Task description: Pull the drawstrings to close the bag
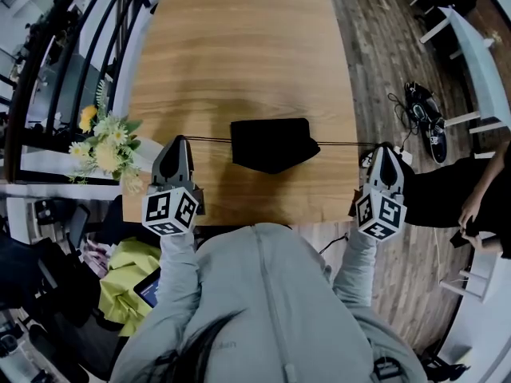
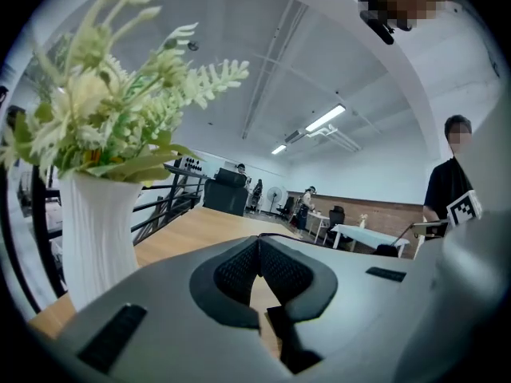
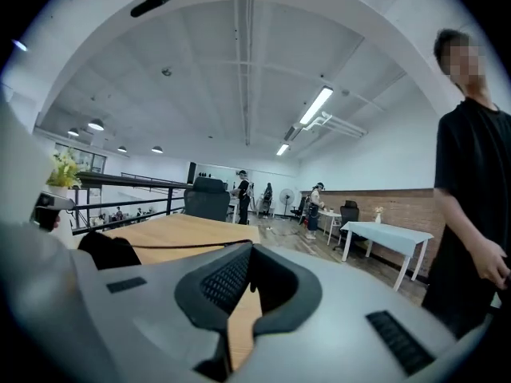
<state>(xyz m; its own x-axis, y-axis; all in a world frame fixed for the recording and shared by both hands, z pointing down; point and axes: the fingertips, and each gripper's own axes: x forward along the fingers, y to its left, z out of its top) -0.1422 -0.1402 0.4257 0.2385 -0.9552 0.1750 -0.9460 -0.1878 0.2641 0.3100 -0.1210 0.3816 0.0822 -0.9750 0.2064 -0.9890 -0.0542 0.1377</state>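
Bag point(image 1: 271, 144) mouth indistinct; drawstrings point(image 1: 209, 139) hidden where left gripper point(image 1: 182, 139), right gripper point(image 1: 386, 145) pinch them.

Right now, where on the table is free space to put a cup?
The far half of the table, beyond the bag, is bare. The near strip is crowded: taut drawstrings run to the left gripper and right gripper, and flowers stand by the left edge.

Beyond black fabric bag point(image 1: 271, 144): open light wooden tabletop point(image 1: 239, 46). Either side: taut black drawstrings point(image 1: 211, 139). Left: white ribbed flower vase point(image 2: 96, 242).
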